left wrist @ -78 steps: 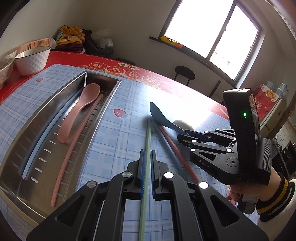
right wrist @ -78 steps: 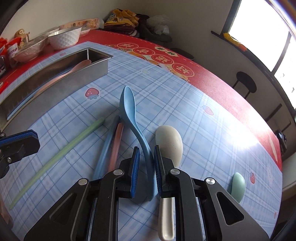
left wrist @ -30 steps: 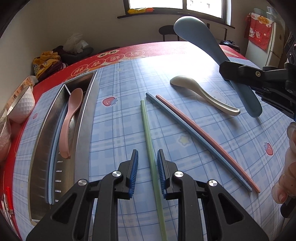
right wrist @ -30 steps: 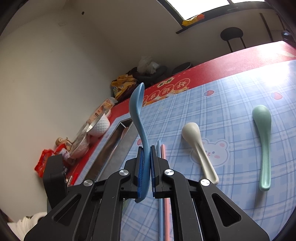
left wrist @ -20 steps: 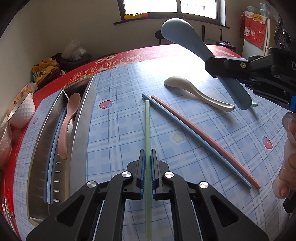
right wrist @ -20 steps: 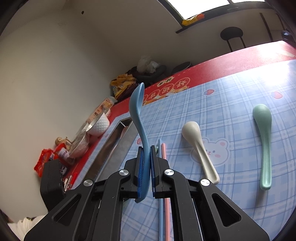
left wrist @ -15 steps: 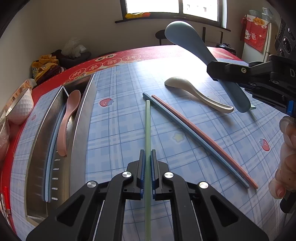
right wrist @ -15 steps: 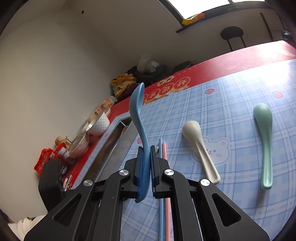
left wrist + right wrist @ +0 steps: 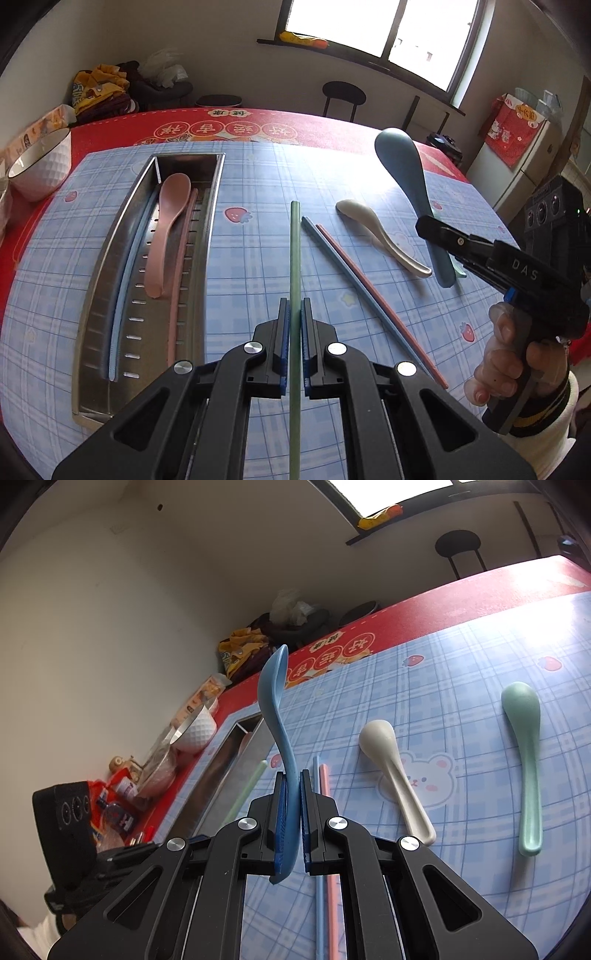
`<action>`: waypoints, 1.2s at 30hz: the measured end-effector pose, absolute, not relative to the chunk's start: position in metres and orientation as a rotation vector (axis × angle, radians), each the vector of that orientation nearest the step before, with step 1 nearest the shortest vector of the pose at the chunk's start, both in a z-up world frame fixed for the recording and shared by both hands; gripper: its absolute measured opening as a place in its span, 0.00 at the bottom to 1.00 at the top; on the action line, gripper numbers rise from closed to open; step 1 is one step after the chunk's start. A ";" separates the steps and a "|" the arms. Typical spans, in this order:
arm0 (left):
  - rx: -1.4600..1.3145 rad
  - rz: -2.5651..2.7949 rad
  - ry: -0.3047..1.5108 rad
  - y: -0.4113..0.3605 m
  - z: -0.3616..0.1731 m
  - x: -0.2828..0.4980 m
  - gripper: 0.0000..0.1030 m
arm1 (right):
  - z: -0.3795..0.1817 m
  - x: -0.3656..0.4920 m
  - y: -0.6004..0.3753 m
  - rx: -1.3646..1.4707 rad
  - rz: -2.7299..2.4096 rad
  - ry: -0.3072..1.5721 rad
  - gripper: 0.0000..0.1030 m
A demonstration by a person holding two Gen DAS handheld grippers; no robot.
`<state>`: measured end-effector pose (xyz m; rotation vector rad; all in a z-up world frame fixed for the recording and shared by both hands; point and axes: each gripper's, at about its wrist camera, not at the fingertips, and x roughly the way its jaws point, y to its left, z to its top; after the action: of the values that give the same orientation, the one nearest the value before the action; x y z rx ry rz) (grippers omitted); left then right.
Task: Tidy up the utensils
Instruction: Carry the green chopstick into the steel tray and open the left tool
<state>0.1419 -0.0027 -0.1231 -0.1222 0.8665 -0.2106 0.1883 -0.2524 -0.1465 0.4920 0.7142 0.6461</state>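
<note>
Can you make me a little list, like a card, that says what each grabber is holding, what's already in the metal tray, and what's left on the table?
left gripper: shut on green chopstick
right gripper: shut on blue spoon, lifted off the table
metal tray: pink spoon, pink chopstick, blue chopstick along its left wall
left on table: cream spoon, mint spoon, one blue and one pink chopstick side by side
</note>
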 end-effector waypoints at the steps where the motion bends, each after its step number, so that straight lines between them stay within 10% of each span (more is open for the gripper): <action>1: -0.137 -0.197 0.859 0.005 -0.118 0.143 0.05 | -0.146 0.188 -0.252 0.492 0.647 0.714 0.07; 28: -0.151 -0.059 0.974 0.051 -0.141 0.226 0.06 | -0.151 0.194 -0.249 0.495 0.661 0.738 0.07; 36: -0.129 -0.112 0.879 0.052 -0.123 0.202 0.19 | -0.156 0.197 -0.250 0.509 0.654 0.751 0.07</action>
<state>0.2022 0.0523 -0.1235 -0.1289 0.8793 -0.1123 0.1971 -0.2497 -0.1560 0.5094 0.7511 0.6540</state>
